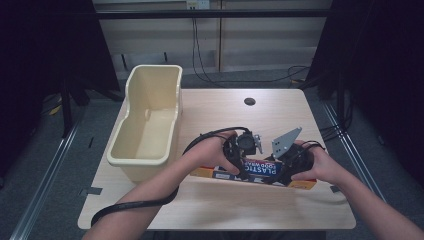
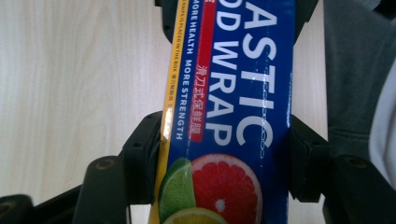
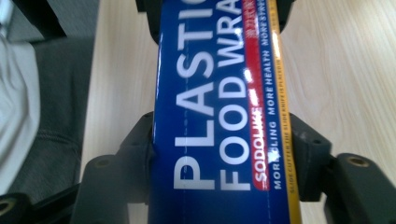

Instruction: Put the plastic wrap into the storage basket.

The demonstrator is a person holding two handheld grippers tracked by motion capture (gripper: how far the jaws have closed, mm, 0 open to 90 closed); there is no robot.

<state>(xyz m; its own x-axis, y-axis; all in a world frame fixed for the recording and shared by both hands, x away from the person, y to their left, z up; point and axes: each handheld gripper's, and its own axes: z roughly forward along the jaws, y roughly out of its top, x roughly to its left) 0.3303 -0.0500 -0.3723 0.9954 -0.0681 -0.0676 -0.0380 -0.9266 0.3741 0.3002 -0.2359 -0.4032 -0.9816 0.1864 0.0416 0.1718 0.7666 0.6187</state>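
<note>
Both tools clamped on plastic wrap box (image 1: pixel 252 171), cream bin (image 1: pixel 146 117) beside it on table (image 1: pixel 280 107)

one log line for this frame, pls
left tool: shut on wrap box | right tool: shut on wrap box | box: lengthwise between the tools, near front edge of table | tub: left of box, apart

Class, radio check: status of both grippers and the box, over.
Left gripper and right gripper shut on plastic wrap box, one at each end. Box low over table. Cream bin beside, nothing blocking.
</note>
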